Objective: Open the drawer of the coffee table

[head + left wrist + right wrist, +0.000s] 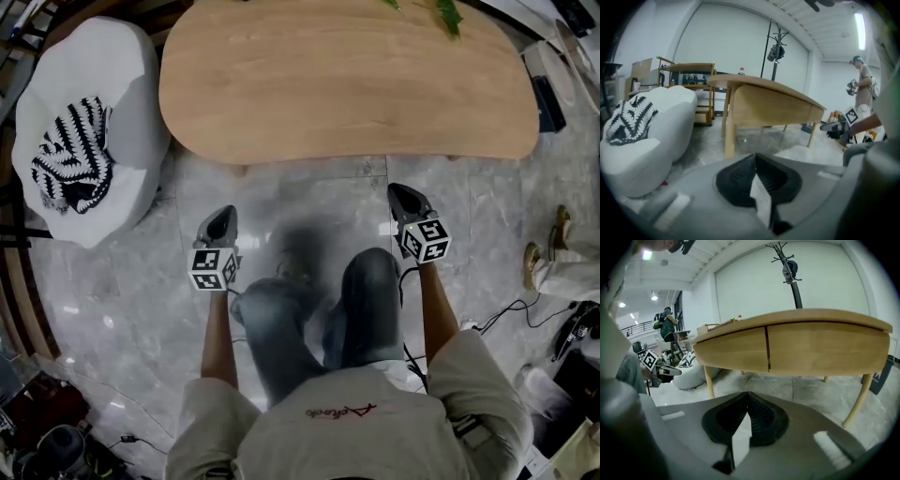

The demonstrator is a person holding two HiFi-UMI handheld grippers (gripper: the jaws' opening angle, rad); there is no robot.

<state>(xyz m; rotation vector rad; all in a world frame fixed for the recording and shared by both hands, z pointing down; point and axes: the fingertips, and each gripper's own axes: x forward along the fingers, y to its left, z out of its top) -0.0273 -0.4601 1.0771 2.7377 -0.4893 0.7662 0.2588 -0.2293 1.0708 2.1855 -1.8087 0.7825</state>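
Note:
The wooden coffee table [347,75] stands just ahead of me on a pale marble floor. In the right gripper view its front apron shows two drawer fronts, one on the left [733,351] and one on the right [825,350], with a dark seam between them. Both are pushed in. My left gripper [221,217] is short of the table's near edge on the left, jaws shut and empty [755,157]. My right gripper [403,194] hangs just short of the edge on the right, also shut with nothing in it [748,394]. Neither touches the table.
A white beanbag [94,103] carrying a black-and-white patterned cloth [70,155] sits left of the table. A wooden shelf cart [689,82] and a coat stand [790,268] stand behind. Another person's feet [548,248] and cables [511,314] are at the right.

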